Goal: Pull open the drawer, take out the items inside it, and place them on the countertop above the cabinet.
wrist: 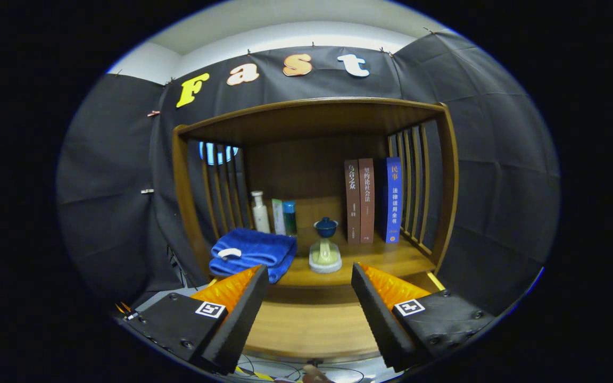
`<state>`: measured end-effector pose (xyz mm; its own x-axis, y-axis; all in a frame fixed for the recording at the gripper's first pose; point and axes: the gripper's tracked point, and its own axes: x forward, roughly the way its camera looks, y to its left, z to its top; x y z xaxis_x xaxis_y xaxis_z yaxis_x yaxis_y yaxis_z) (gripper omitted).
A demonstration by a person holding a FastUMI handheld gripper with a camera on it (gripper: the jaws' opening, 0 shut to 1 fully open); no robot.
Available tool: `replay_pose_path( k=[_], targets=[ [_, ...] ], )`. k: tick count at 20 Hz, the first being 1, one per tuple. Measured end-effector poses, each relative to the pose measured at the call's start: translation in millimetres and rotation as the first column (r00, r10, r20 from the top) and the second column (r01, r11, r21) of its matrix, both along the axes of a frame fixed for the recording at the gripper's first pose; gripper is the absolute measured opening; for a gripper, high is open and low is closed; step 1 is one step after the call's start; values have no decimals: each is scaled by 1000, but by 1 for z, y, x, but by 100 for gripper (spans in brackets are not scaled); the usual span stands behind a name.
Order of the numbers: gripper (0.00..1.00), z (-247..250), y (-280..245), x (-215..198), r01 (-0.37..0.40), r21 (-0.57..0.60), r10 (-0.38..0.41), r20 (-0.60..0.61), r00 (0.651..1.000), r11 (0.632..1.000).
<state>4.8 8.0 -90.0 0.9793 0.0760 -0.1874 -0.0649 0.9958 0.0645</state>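
At the centre of the frame stands the wooden cabinet (447, 175), its open shelf forming the countertop (391, 258). Below the shelf edge, the drawer (306, 324) appears pulled out, a light wooden surface lying between and beneath the two fingers; whether anything rests inside cannot be told.

On the countertop, in descending size: three upright books (373, 199) at right centre, a folded blue towel (253, 252) at lower left, bottles (259, 211) behind it, and a small blue-topped ornament (325, 247) at centre.

The hand-held gripper (306, 295) is open and holds nothing, its fingers spread wide at the bottom of the frame.

Procedure: tilt the hand-held gripper down to expose the drawer interior, confirm the contents, then descend with fingers wide. Keep clear of the ornament just beyond the fingertips.
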Motion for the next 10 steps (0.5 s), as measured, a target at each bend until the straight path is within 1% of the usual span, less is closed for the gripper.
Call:
replay_pose_path(
  k=[2,5,7,10],
  targets=[
    [100,-26,1,-28,5,-4,-5,21,1000,1000],
    [99,-65,-5,-55,51,-4,-51,18,999,999],
    [99,-97,-5,-68,70,14,-70,-20,997,997],
    [99,-143,-7,-75,79,46,-75,-97,992,996]
  ],
)
